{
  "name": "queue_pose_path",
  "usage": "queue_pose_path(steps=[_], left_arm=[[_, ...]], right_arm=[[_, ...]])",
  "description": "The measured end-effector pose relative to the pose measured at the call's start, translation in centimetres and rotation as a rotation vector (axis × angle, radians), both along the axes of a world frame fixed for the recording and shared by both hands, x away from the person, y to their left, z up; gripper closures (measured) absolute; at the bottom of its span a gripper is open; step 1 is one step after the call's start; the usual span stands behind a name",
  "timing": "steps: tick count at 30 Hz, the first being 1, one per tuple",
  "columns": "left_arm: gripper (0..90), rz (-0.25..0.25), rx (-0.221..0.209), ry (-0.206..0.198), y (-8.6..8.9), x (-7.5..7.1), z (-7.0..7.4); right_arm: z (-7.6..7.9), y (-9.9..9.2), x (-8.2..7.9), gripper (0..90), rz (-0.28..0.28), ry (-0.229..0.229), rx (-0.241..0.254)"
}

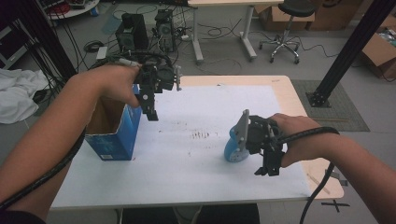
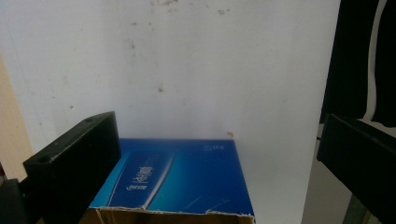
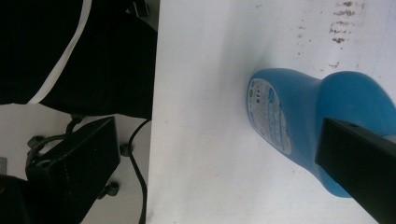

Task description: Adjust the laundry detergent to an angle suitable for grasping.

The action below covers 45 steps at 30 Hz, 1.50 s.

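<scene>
An open blue cardboard box (image 1: 114, 133) stands near the table's left edge. My left gripper (image 1: 150, 111) hangs just to its right and above it, jaws pointing down. In the left gripper view the jaws of my left gripper (image 2: 215, 163) stand wide apart, with the box's blue side (image 2: 177, 179) and torn top rim below them. A blue plastic bottle (image 1: 232, 149) lies on the white table sheet at the right. My right gripper (image 1: 268, 169) hovers beside it, open. In the right gripper view the bottle (image 3: 308, 116) lies partly behind one jaw of my right gripper (image 3: 219, 172), which grips nothing.
Brown stains (image 1: 201, 135) mark the white sheet (image 1: 196, 158) mid-table. The near table edge (image 3: 152, 140) runs close to my right gripper. On the floor beyond are computer towers (image 1: 133, 30), an office chair (image 1: 286, 28), a black post (image 1: 348, 51) and white cloth (image 1: 16, 93).
</scene>
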<state>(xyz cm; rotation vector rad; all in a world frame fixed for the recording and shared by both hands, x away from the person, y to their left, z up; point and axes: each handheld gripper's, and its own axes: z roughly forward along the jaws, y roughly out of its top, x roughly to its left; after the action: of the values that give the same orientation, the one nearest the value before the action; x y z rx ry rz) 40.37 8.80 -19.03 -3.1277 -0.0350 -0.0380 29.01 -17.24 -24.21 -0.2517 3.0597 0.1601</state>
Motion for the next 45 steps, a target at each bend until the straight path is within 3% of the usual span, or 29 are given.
queue_pose_path(steps=[7, 19, 21, 26, 35, 45], left_arm=[[0.1, 0.005, -0.004, 0.002, 0.2, 0.1, 0.0], [0.0, 0.022, -0.004, 0.001, 0.8, 0.3, 0.1], [0.1, 0.026, 0.0, 0.002, 0.8, 0.3, 0.1], [0.0, 0.029, -0.001, 0.001, 0.9, 0.2, 0.3], [0.1, 0.046, 0.002, 0.001, 1.4, 0.2, 0.3], [0.0, 0.043, 0.006, 0.003, 1.0, 0.1, 0.3]], right_arm=[[1.1, 0.3, 0.5, 0.0, 0.046, 0.008, -0.007], [2.9, 0.1, 3.3, 0.2, 0.034, -0.016, 0.006], [2.8, 0.1, 3.8, 0.8, 0.044, -0.042, 0.002], [2.3, 0.1, 4.9, 0.0, 0.036, -0.047, -0.01], [1.5, 0.2, 6.8, 0.0, 0.03, -0.015, -0.021], [0.4, 0.7, 8.1, 0.0, 0.054, -0.009, -0.039]])
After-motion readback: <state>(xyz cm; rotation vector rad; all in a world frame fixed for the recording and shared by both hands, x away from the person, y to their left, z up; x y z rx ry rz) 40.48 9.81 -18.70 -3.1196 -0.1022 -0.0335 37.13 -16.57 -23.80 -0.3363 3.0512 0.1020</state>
